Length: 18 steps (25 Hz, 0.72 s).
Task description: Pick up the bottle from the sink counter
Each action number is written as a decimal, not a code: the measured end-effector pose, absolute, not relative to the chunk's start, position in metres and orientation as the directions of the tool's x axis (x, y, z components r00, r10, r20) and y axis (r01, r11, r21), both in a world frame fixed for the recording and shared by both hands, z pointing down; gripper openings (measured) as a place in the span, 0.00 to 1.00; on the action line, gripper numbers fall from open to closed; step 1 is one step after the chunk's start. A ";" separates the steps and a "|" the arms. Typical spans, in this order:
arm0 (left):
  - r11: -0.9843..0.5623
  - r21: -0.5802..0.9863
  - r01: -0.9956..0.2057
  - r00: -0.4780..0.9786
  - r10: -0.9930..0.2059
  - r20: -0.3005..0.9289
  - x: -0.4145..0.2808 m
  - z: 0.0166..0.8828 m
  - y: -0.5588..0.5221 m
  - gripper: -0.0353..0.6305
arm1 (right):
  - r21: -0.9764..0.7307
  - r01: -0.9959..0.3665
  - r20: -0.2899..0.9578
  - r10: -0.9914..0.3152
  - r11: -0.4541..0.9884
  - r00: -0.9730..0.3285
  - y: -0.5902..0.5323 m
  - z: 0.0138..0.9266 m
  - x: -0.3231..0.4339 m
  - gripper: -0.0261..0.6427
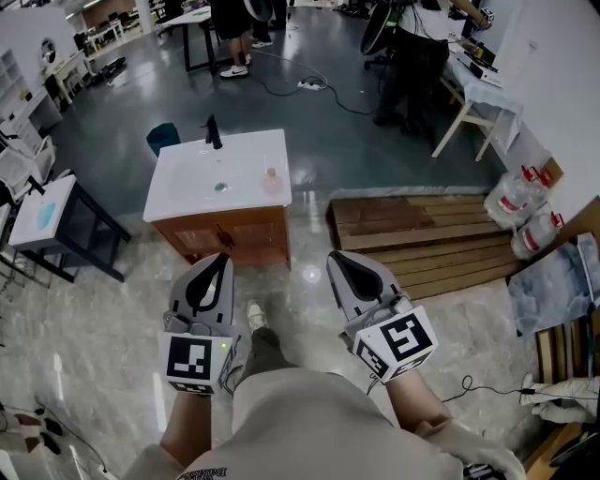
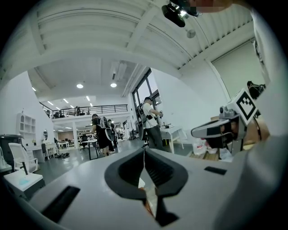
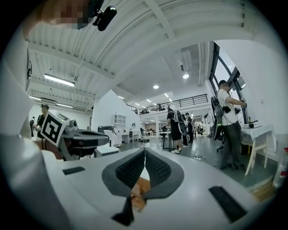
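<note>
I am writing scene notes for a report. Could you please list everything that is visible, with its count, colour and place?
sink counter: one, white top on a wooden cabinet, ahead on the floor
bottle: one, pale pink, right part of the counter top
faucet: one, black, back edge of the counter
bin: one, teal, behind the counter
side table: one, white top on a dark frame, far left
pallets: count unclear, brown wood, right of the counter
water jugs: two, clear with red caps, by the right wall
people: several, dark clothes, background
left gripper: one, grey, shut, empty
right gripper: one, grey, shut, empty
</note>
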State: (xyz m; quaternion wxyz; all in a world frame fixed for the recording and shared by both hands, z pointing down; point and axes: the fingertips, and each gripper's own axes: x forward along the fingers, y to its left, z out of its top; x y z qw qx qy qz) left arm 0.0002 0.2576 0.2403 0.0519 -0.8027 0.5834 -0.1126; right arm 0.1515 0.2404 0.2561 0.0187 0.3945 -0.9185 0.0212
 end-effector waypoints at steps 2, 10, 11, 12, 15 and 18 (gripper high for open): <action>-0.316 -0.214 -0.924 0.293 -0.947 0.132 -0.007 0.244 0.244 0.07 | -0.020 -0.723 0.058 -0.721 0.691 -0.690 0.227 0.259 0.143 0.03; -0.350 -0.188 -0.917 0.314 -0.929 0.197 -0.042 0.268 0.173 0.07 | -0.021 -0.715 0.098 -0.710 0.699 -0.697 0.158 0.275 0.100 0.03; -0.354 -0.188 -0.916 0.316 -0.926 0.205 -0.047 0.271 0.163 0.07 | -0.021 -0.715 0.104 -0.710 0.699 -0.697 0.148 0.275 0.094 0.03; -0.358 -0.189 -0.915 0.318 -0.924 0.210 -0.052 0.272 0.151 0.07 | -0.021 -0.716 0.109 -0.711 0.697 -0.695 0.137 0.276 0.088 0.03; -0.373 -0.190 -0.908 0.332 -0.918 0.218 -0.066 0.269 0.113 0.07 | -0.020 -0.729 0.124 -0.721 0.685 -0.681 0.100 0.275 0.072 0.03; -0.391 -0.176 -0.903 0.349 -0.908 0.231 -0.082 0.269 0.075 0.07 | -0.021 -0.745 0.141 -0.736 0.667 -0.663 0.063 0.273 0.056 0.03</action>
